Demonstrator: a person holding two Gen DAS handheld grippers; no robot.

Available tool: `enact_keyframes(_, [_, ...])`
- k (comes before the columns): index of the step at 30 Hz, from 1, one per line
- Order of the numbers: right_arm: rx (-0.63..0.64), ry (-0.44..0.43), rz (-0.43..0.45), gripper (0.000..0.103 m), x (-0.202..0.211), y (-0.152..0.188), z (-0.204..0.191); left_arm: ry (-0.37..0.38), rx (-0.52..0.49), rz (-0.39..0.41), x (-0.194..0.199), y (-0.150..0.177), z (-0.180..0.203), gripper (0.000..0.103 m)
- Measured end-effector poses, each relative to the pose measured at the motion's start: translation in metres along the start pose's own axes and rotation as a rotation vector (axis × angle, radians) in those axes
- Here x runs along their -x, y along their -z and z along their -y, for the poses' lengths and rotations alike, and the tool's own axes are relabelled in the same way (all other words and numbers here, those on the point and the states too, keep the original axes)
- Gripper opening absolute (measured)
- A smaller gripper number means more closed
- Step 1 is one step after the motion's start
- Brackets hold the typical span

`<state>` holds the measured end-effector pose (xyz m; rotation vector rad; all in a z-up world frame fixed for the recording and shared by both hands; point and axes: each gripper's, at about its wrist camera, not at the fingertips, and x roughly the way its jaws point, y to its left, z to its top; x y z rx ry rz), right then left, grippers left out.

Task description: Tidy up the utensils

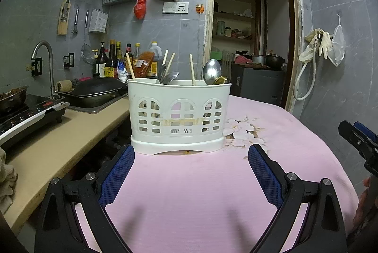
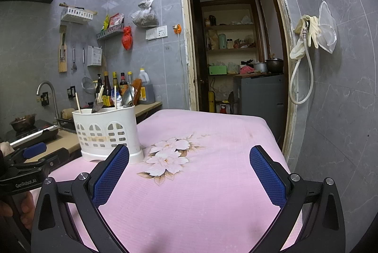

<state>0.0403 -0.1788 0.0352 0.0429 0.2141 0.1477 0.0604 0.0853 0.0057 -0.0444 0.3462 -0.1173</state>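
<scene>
Currently: white utensil caddy (image 1: 179, 115) upright on pink cloth (image 1: 189, 182) covering the bench, near its left edge, beside the kitchen counter (image 1: 59, 141). Holds wooden chopsticks (image 1: 192, 71) and steel spoons (image 1: 212, 71), handles down, split across compartments; exact compartment count unclear. Left gripper (image 1: 191, 156) aimed straight at caddy, jaws spread wide, empty, tips just short of its base. Right gripper (image 2: 189, 158) over the cloth's flower print (image 2: 167, 156), jaws spread wide, empty; its left pad overlaps the caddy base in view, contact not clear. Caddy sits left of right gripper
</scene>
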Motion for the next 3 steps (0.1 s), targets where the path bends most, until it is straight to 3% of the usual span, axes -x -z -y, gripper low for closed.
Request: enact_keyframes(3, [0.0, 0.0, -0.001, 0.103, 0.0002, 0.0006, -0.0002, -0.001, 0.002, -0.004, -0.0003, 0.0005, -0.0012, 0.094])
